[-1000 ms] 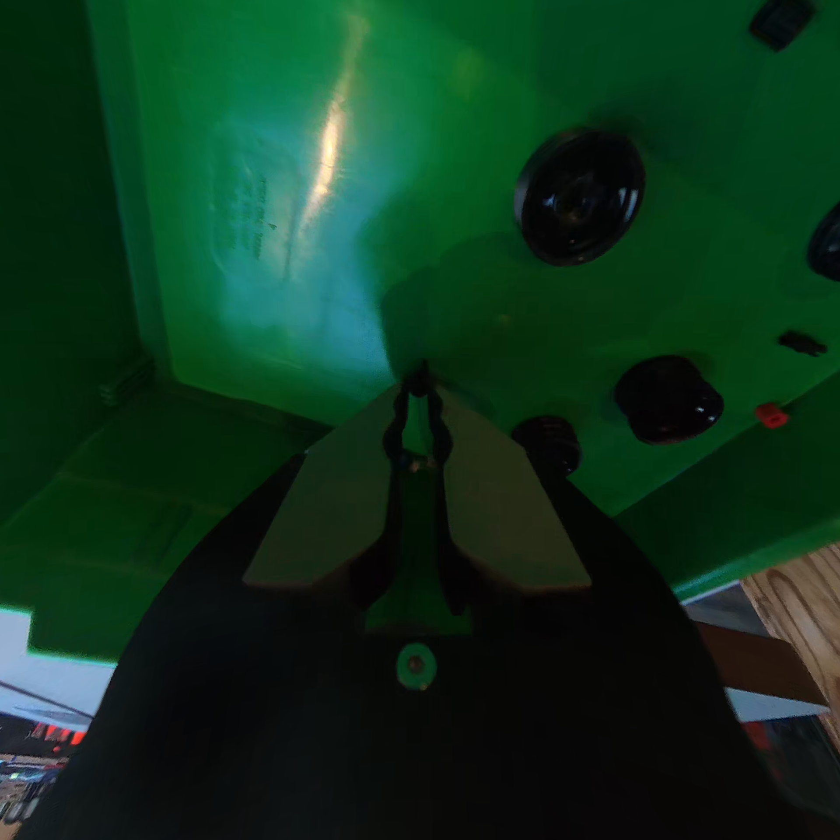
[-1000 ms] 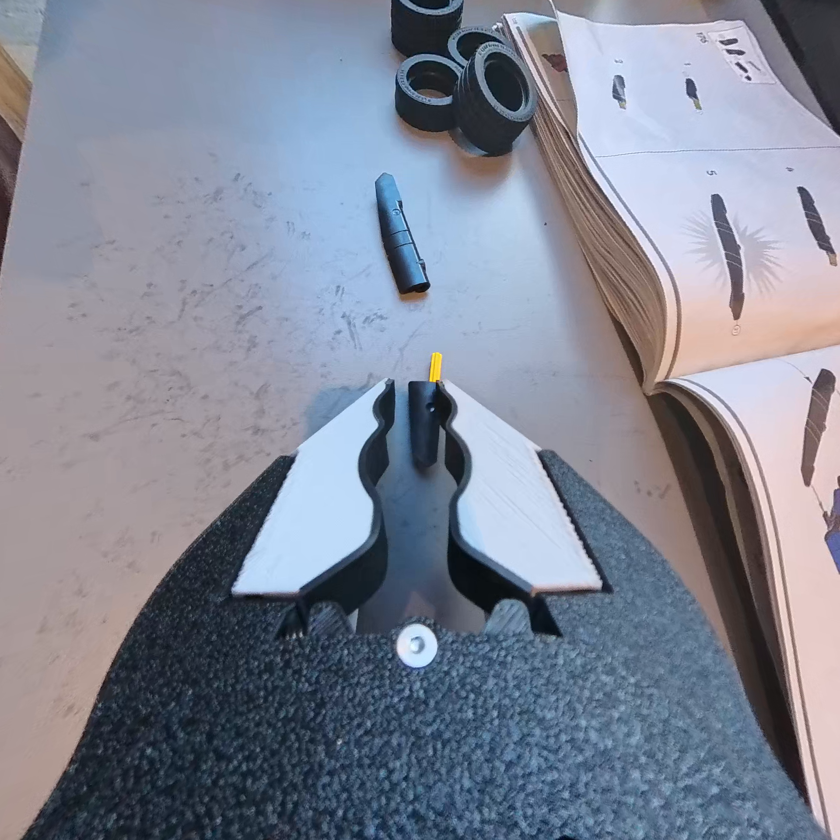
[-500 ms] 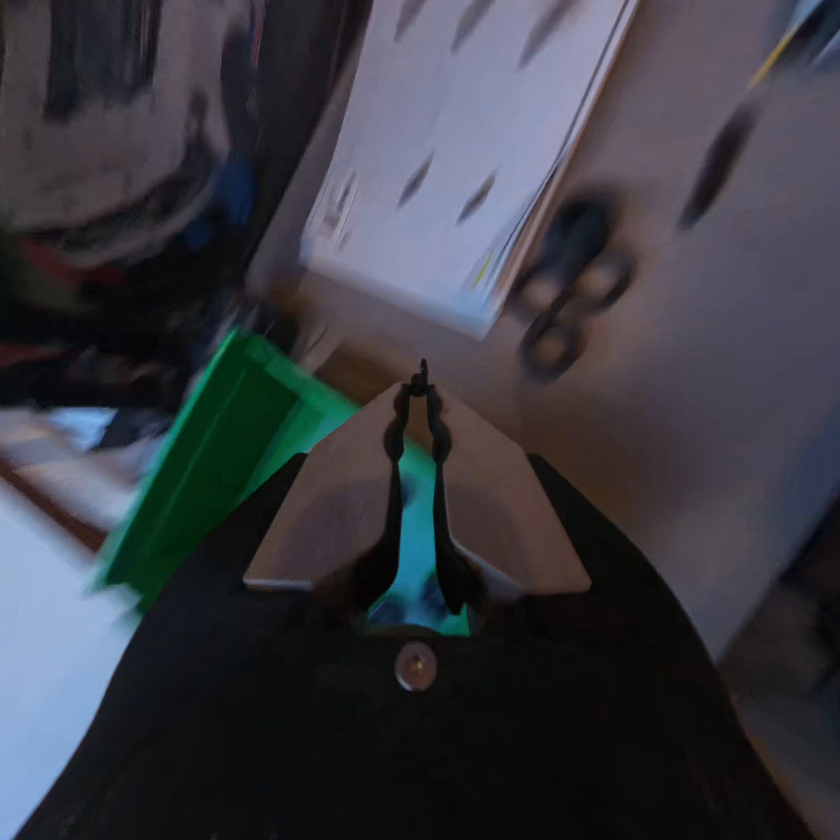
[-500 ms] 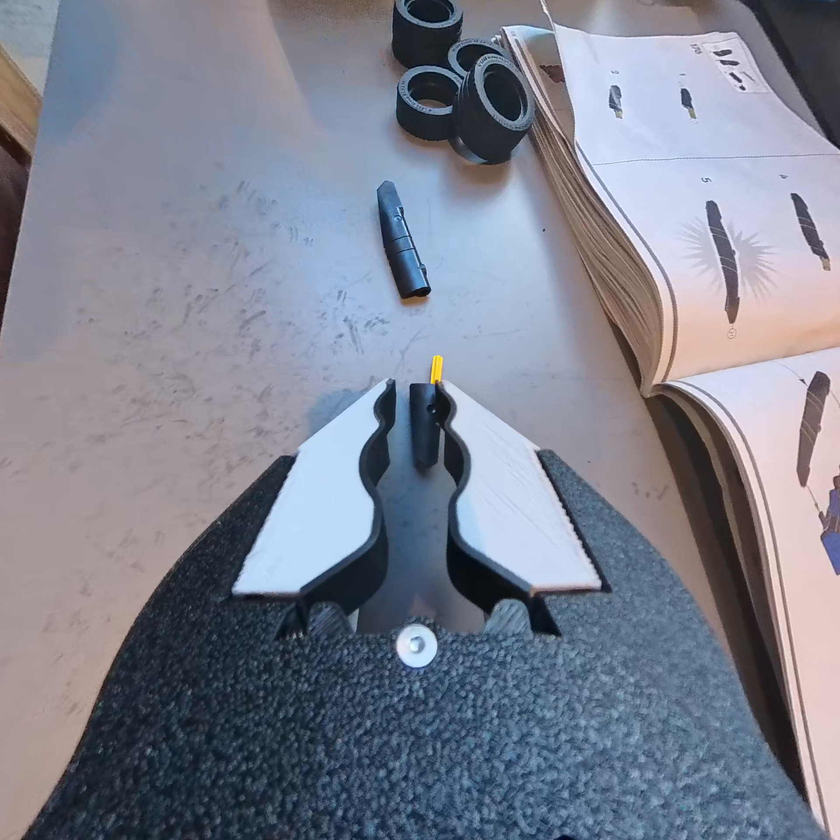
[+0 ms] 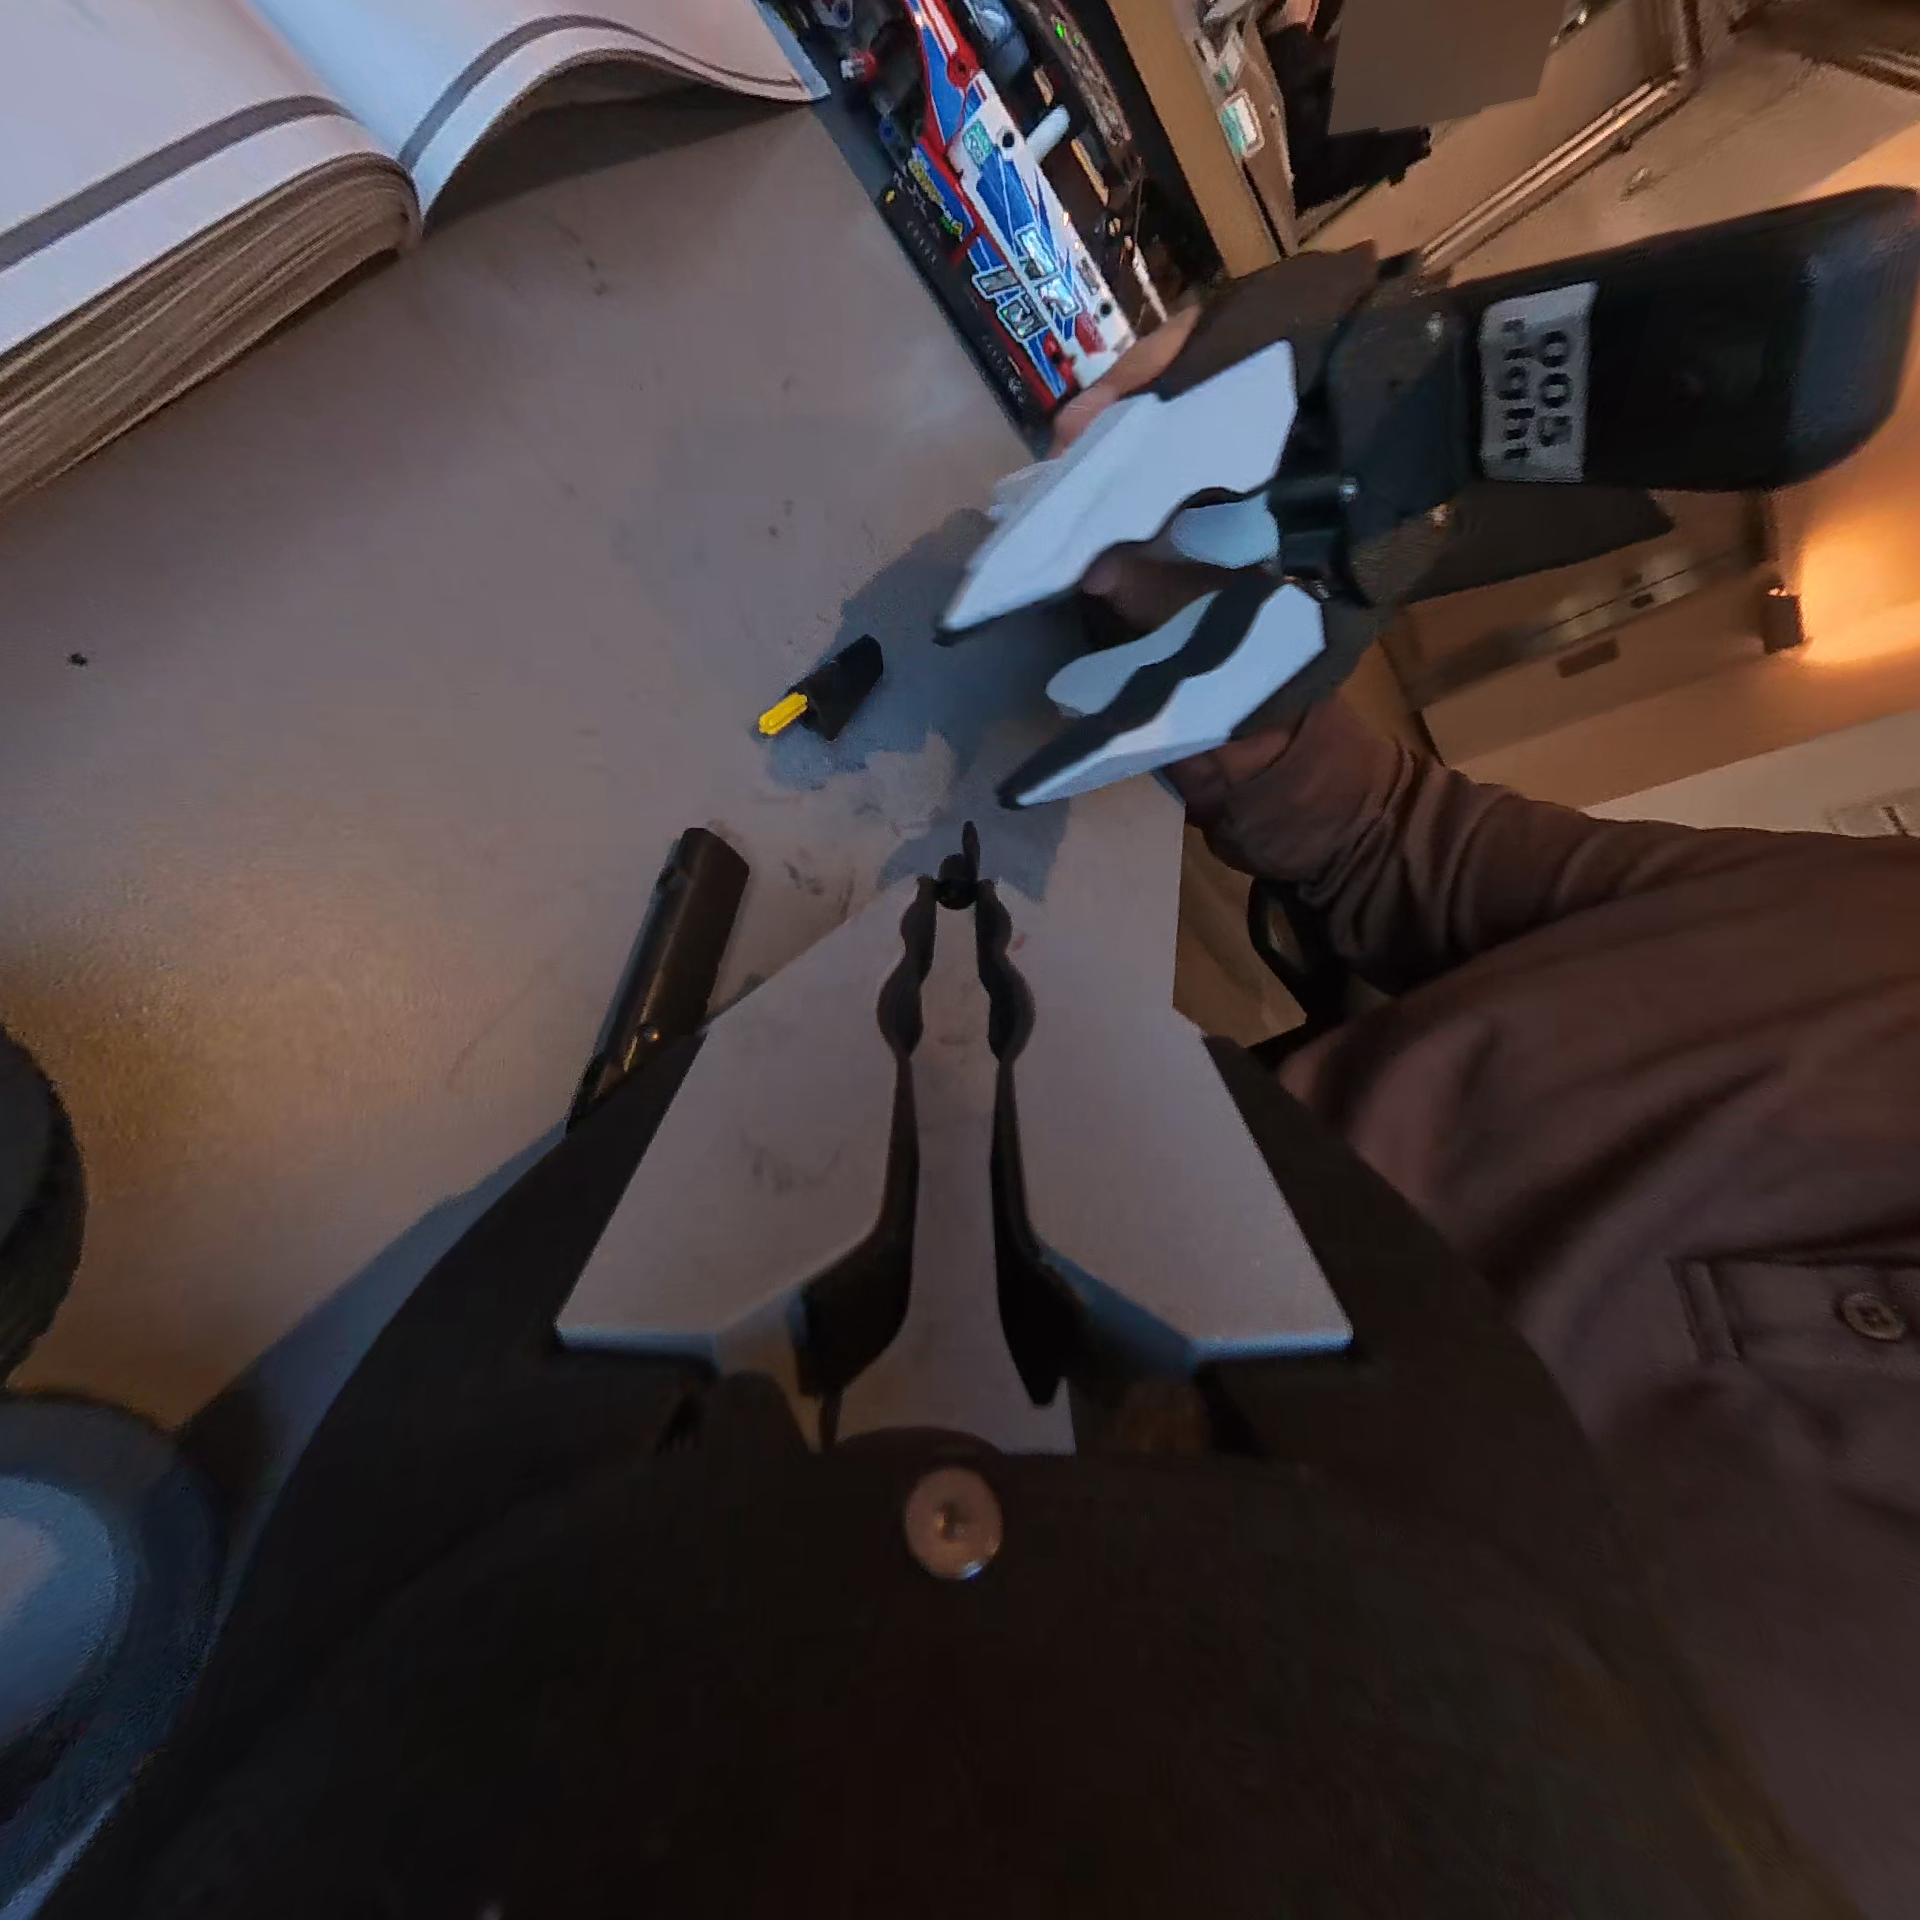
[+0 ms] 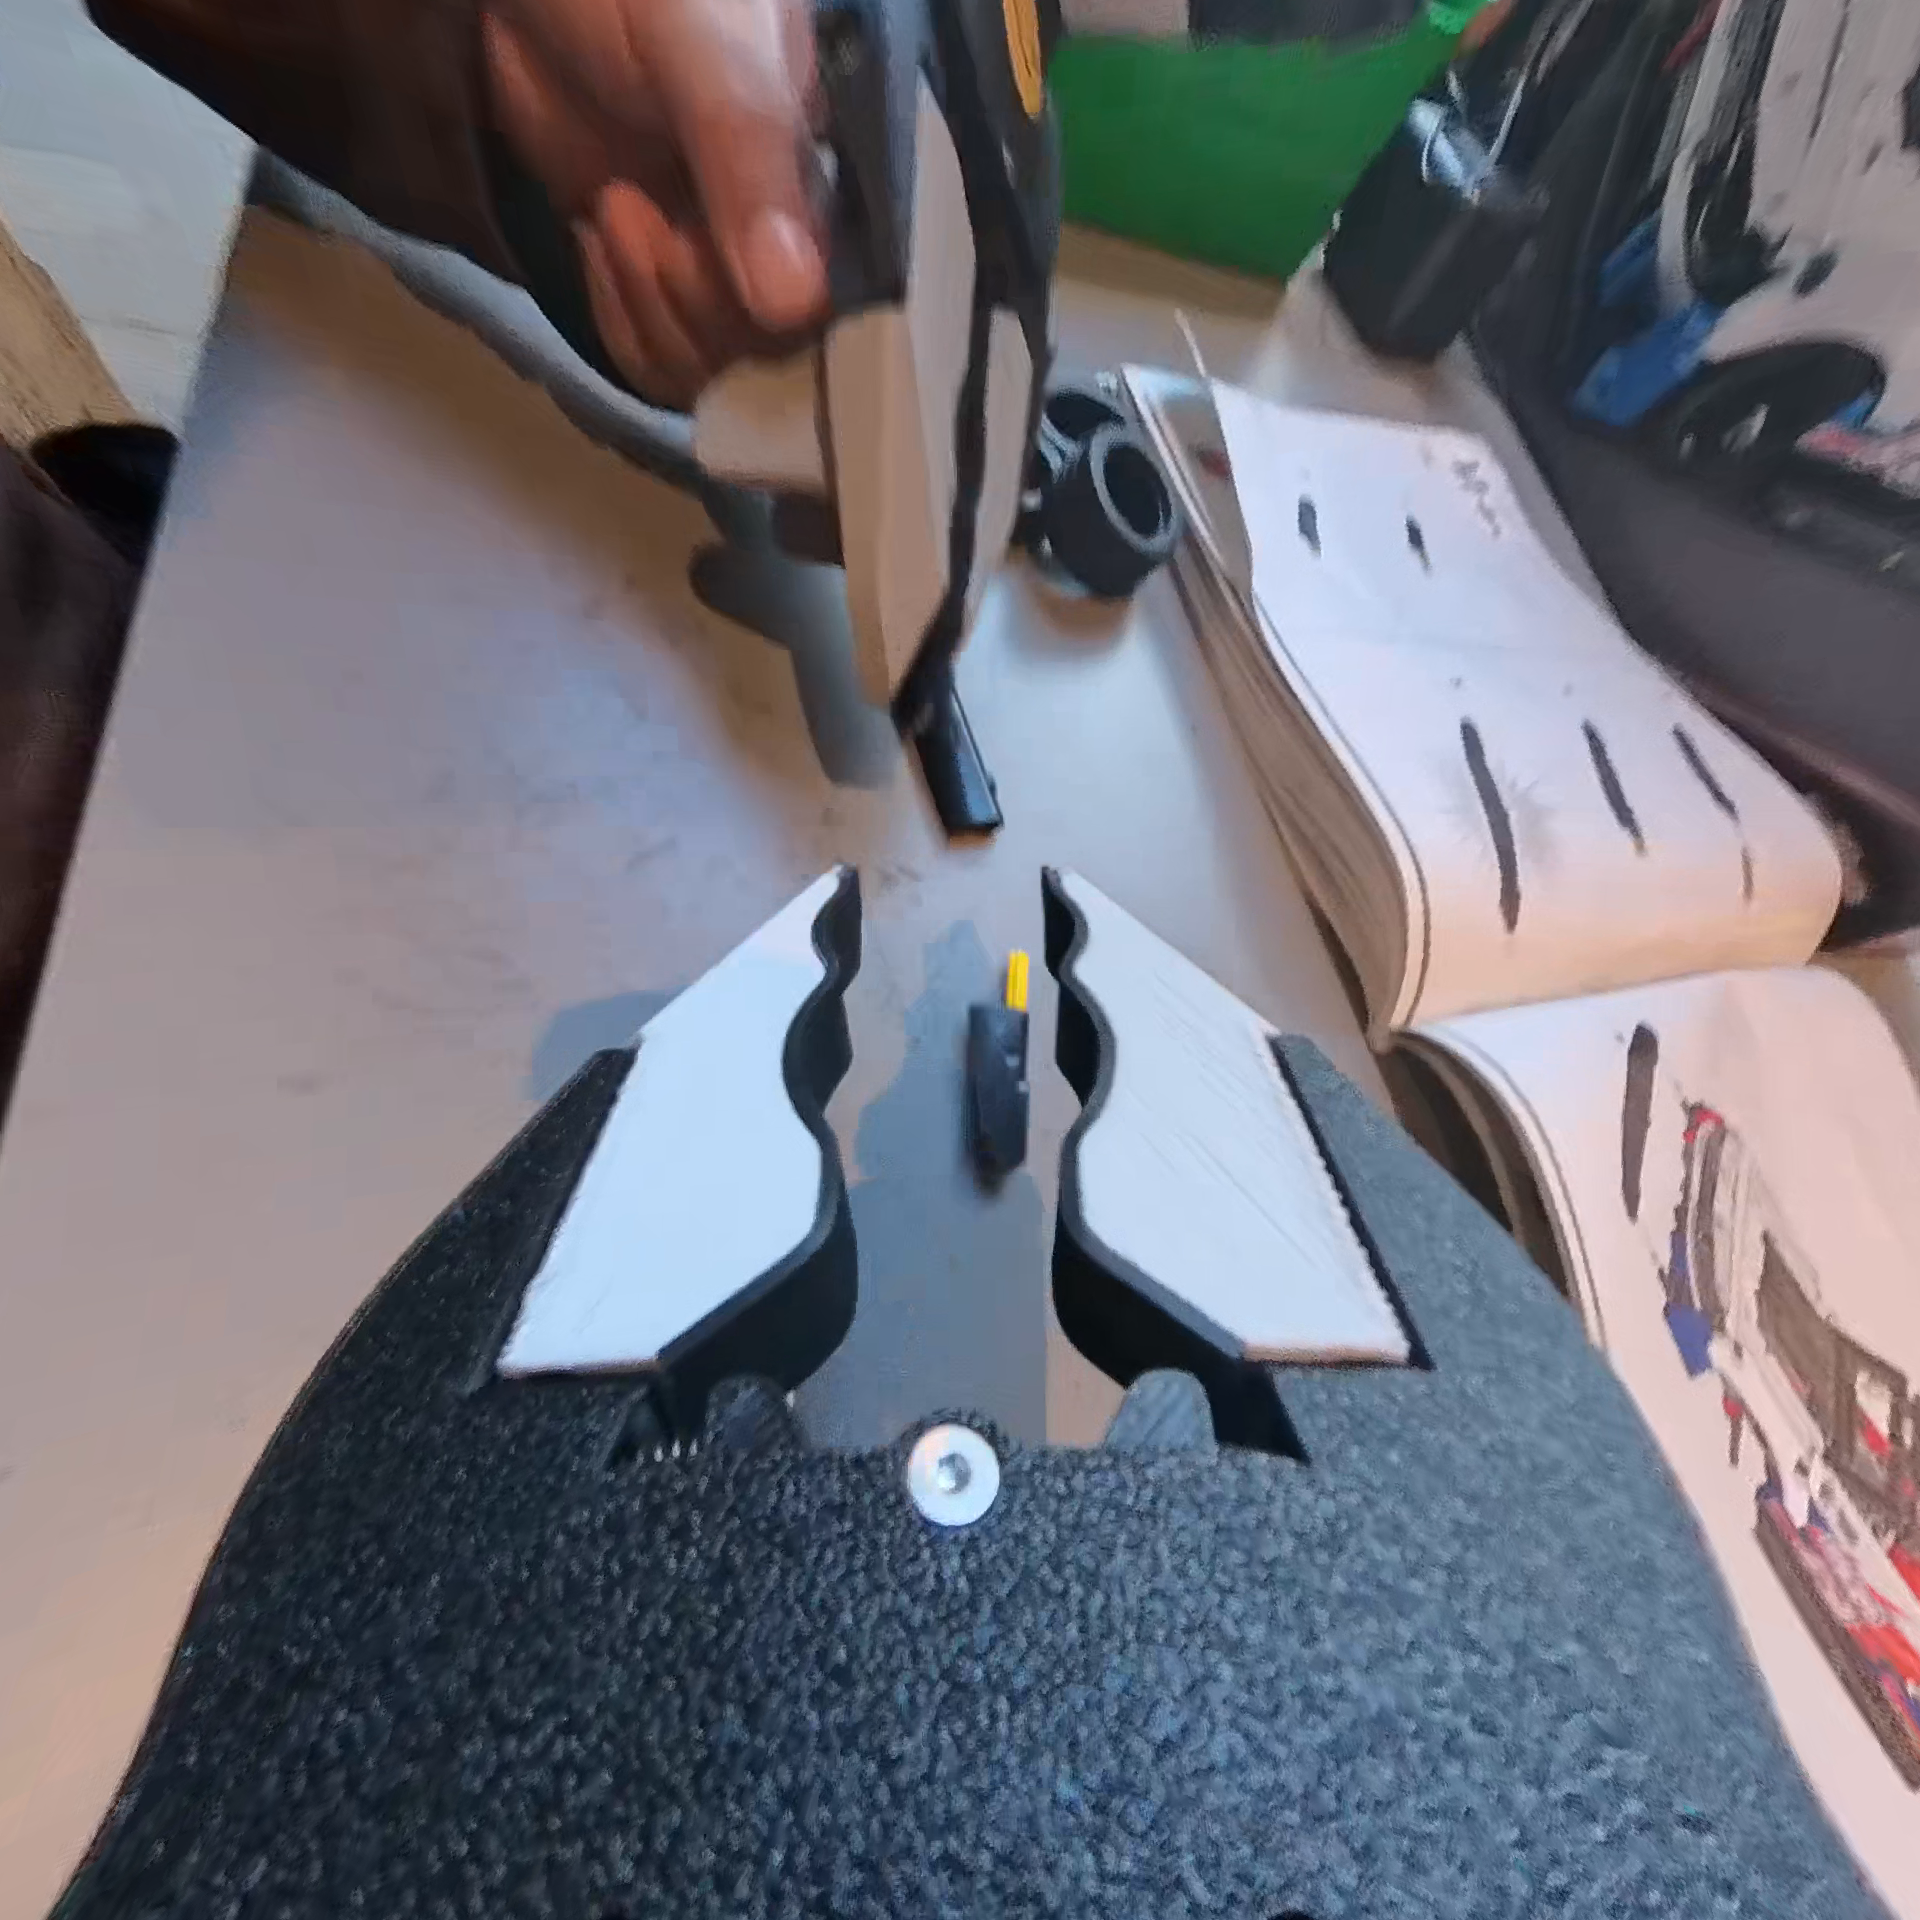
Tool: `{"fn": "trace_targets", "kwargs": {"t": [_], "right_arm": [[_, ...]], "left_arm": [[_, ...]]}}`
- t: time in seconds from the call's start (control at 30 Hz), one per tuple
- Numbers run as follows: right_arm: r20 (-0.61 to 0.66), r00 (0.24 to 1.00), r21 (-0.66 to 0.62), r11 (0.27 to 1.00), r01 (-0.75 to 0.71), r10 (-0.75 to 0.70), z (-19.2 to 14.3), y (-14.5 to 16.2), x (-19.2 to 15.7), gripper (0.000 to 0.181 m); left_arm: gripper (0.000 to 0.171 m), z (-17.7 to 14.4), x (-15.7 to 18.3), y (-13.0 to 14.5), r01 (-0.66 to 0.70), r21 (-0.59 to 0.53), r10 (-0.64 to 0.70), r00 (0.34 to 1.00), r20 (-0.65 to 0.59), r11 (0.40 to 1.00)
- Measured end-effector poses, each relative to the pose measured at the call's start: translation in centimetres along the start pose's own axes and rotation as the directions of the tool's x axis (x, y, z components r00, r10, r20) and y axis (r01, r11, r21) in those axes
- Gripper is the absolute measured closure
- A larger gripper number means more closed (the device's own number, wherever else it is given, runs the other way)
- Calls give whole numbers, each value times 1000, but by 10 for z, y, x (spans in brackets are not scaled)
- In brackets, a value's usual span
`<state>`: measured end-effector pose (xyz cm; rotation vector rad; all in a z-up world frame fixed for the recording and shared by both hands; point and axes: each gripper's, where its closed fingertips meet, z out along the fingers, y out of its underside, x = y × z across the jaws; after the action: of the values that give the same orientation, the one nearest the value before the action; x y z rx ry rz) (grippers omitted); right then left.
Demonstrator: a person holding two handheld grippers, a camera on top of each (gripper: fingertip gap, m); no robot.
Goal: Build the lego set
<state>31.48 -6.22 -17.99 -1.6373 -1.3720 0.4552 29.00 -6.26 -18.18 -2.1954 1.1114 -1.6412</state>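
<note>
Scuffed grey tabletop fills both views, with an open instruction booklet lying along one side and black tyres beside its spine.

On the table lies a short black piece with a yellow axle sticking out of one end. In the right wrist view it sits between the spread fingers of the right gripper, closer to the right-hand finger and touching neither as far as can be seen. Its long axis runs nearly parallel to the fingers, yellow tip pointing away from the camera toward the fingertips. In the left wrist view the same piece lies just off the right gripper, whose jaws stand well apart above the table, yellow end pointing away from that gripper.

A longer black rod lies on the table just beyond the right gripper's fingertips, running roughly in line with the short piece, its near end open. In the left wrist view this rod lies just beside the left finger.

The left gripper is pinched on a tiny black pin that pokes out past the fingertips. In the right wrist view the left gripper comes down over the far end of the rod, held by a hand; that view is blurred.
</note>
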Motion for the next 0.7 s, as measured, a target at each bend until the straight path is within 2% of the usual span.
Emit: {"fn": "trace_targets", "kwargs": {"t": [0.17,0.27,0.37,0.43,0.6,0.63,0.7], "right_arm": [[-21,995,-12,995,98,-98,14,-14,-11,150],[-22,988,-54,987,151,-152,18,-7,-17,165],[-50,985,-85,983,162,-167,17,-1,-14,168],[-49,984,-126,979,162,-169,18,9,-13,181],[-60,983,-180,971,161,-174,18,22,-14,181],[-92,980,-191,969,156,-176,15,24,-8,181],[-122,977,-186,971,151,-176,11,22,-2,158]], "left_arm": [[166,14,8,8,-5,-74,1,998,-57,997],[166,20,3,12,-20,-107,16,999,-39,994],[166,20,2,10,-19,-107,14,999,-50,994],[166,20,-1,9,-42,-117,38,999,-37,992],[167,19,-15,-3,-129,-112,137,988,69,985],[167,20,-16,2,-158,-161,171,983,67,974],[167,23,-15,19,-220,-289,244,969,49,932]]}}
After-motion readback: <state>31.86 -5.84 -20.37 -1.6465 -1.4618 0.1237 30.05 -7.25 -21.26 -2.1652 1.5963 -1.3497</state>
